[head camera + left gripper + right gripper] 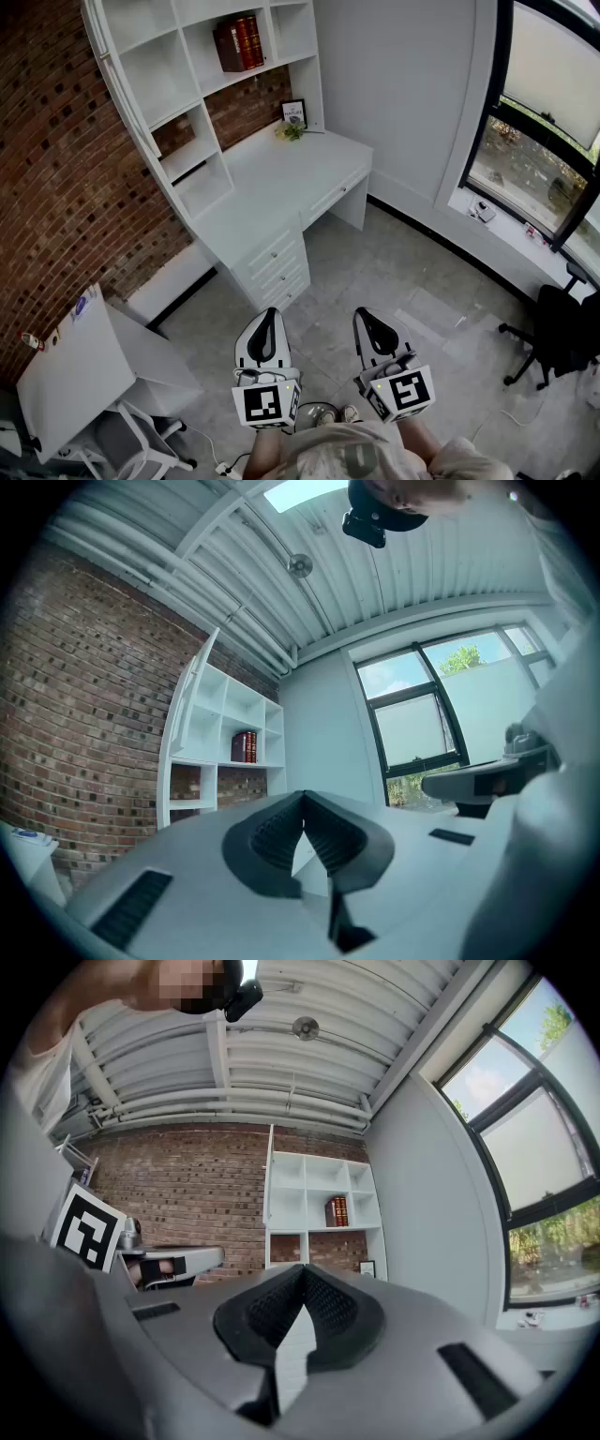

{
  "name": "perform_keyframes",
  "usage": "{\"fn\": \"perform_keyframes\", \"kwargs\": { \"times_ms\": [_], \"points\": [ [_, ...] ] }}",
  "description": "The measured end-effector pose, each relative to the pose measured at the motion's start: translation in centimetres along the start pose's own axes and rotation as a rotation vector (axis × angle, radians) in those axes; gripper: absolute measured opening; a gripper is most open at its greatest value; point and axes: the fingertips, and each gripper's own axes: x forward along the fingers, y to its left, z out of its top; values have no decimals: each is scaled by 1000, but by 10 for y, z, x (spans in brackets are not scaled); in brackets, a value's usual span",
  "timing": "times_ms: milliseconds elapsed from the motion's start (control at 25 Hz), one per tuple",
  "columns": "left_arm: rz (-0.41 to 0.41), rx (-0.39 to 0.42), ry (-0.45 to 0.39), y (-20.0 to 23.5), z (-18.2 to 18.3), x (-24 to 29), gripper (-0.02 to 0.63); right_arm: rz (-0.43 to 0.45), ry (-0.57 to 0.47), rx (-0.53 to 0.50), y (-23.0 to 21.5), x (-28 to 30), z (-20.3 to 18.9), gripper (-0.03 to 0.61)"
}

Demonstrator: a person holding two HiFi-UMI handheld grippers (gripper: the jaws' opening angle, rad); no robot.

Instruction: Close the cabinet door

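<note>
A tall white shelf unit (202, 103) stands against the brick wall, well ahead of both grippers. Its cabinet door (124, 84) is swung open at the upper left and shows as a thin white edge; the same door (190, 710) appears in the left gripper view, and the door (269, 1180) also shows in the right gripper view. My left gripper (269, 317) is held low in front of the person, shut and empty, its tips meeting (303, 799). Beside it, my right gripper (368, 319) is likewise shut on nothing (303, 1274). Both point level toward the shelves, far from the door.
Red books (240, 42) sit on an upper shelf. A white desk (281, 178) with drawers (277, 267) runs below the shelves, with a small picture frame (293, 112) at the back. A white side table (75, 375) stands left; a black office chair (553, 337) by the window.
</note>
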Motion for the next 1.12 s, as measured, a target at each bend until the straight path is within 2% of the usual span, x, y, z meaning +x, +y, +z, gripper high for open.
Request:
{"fn": "perform_keyframes", "kwargs": {
  "times_ms": [440, 680, 880, 1120],
  "points": [
    [-20, -51, 4, -20, -6, 11, 14, 3, 4, -9, -16, -5, -5, 15],
    [-25, -96, -2, -29, -8, 26, 14, -23, 2, 1, -41, -8, -10, 17],
    [-19, -98, -22, -43, -15, 39, 14, -40, 14, 16, -71, -14, -21, 17],
    [1, -105, -35, -29, -24, 73, 14, -21, 13, 15, -85, 12, -28, 17]
  ]
}}
